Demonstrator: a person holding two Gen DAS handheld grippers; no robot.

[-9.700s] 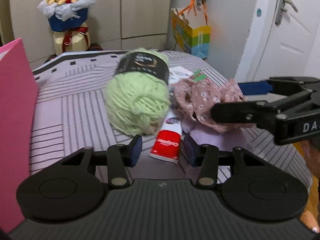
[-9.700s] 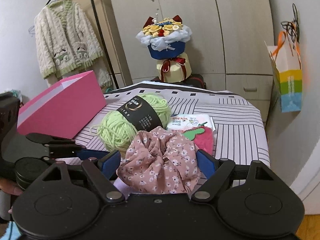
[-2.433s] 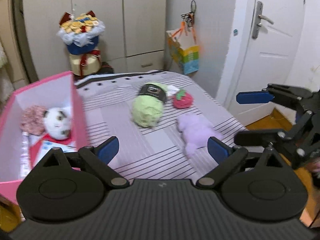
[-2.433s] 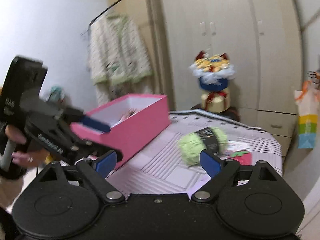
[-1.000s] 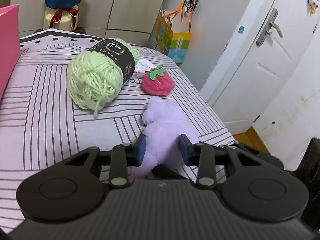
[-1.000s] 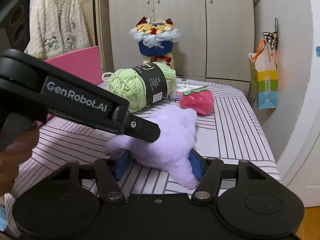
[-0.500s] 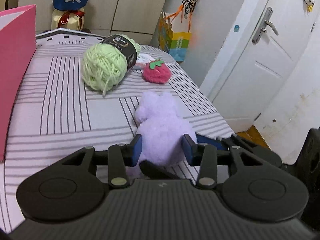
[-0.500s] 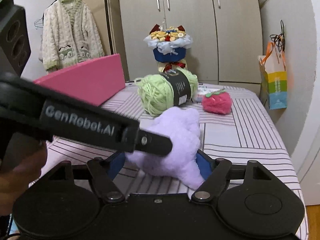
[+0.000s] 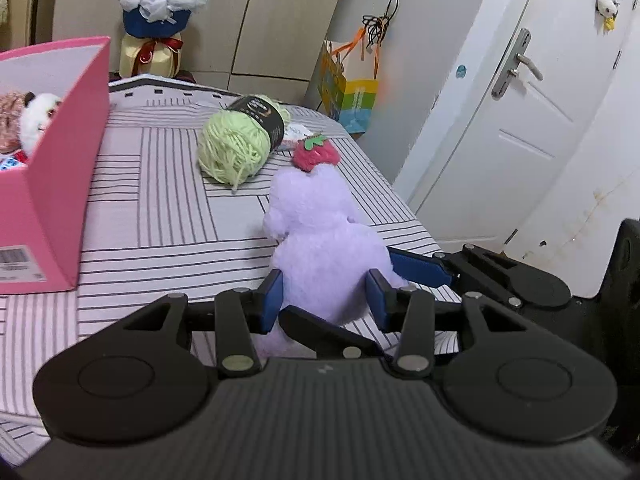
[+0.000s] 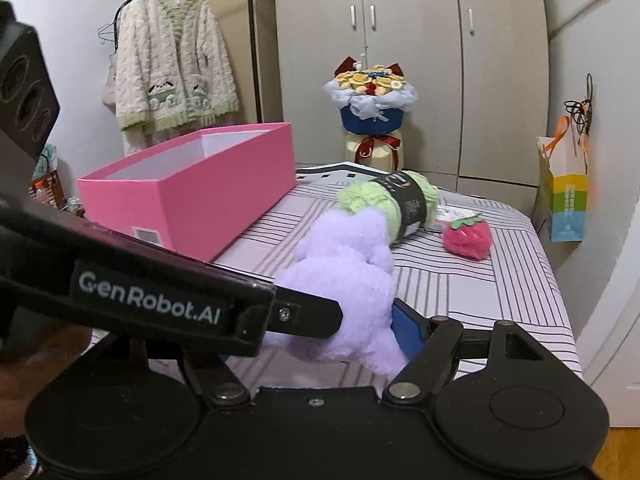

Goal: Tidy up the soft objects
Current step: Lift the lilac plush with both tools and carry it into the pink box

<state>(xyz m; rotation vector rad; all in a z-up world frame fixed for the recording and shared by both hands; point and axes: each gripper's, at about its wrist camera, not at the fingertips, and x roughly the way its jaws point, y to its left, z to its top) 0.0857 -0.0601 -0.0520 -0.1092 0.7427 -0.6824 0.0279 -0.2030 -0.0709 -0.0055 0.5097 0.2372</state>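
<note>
Both hand-held grippers held the same purple plush toy (image 9: pixel 324 240) above the near edge of the bed (image 9: pixel 160 208). The left hand-held gripper (image 9: pixel 325 300) had its blue pads (image 9: pixel 271 298) pressed into the toy's lower body from either side, so it was closed on the toy. The right hand-held gripper (image 10: pixel 320 344) clasped the toy from the other side: its right blue pad (image 10: pixel 406 330) lay against the plush, while its left finger was hidden behind the left gripper's arm in the right wrist view. In the left wrist view, one of the right gripper's blue pads (image 9: pixel 418 266) touched the toy's right flank and its other finger ran under the toy.

The toy looked raised off the striped bed cover, though the contact underneath could not be made out.

Farther back on the bed lay a ball of green yarn (image 9: pixel 236 148) with a black band, and just to its right a pink strawberry pom-pom (image 9: pixel 316 156) with a green leaf. A small flat packet (image 10: pixel 450 212) showed between and behind them.

A pink box (image 10: pixel 192 196) stood open on the left side of the bed. Inside it, the left wrist view showed a panda plush (image 9: pixel 40 118) and a floral fabric piece (image 9: pixel 10 120).

A person's hand (image 10: pixel 36 356) gripped the left tool's handle at the lower left of the right wrist view.
</note>
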